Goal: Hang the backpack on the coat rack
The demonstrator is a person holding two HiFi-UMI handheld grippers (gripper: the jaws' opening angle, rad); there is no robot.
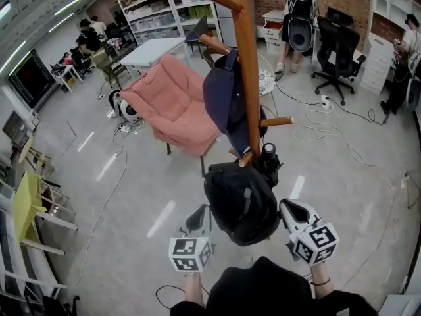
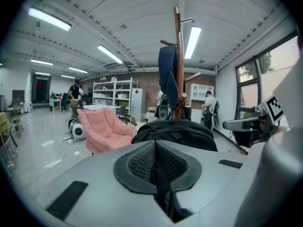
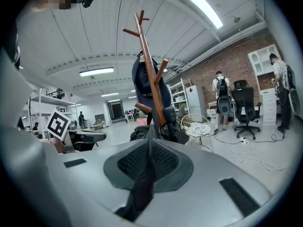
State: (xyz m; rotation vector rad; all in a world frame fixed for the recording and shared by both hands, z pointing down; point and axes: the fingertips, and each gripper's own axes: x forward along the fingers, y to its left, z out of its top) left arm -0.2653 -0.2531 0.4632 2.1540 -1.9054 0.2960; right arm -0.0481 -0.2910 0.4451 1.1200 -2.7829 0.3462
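Observation:
The black backpack (image 1: 242, 203) hangs in the air between my two grippers, just in front of the wooden coat rack (image 1: 247, 78). A navy garment (image 1: 223, 101) hangs on the rack's pole. My left gripper (image 1: 198, 217) is at the bag's left side, shut on a black strap (image 2: 163, 193) that runs between its pads. My right gripper (image 1: 289, 210) is at the bag's right side, shut on another black strap (image 3: 137, 188). The left gripper view shows the backpack (image 2: 175, 131) just beyond the jaws, with the rack (image 2: 179, 65) behind it. In the right gripper view the rack (image 3: 150, 79) stands close ahead.
A pink lounge chair (image 1: 172, 104) stands left of the rack and a white wire chair (image 1: 266, 81) behind it. Cables (image 1: 322, 133) lie on the floor at the right. A black office chair (image 1: 339, 48) and standing people are at the back right, a yellow chair (image 1: 29, 206) at the far left.

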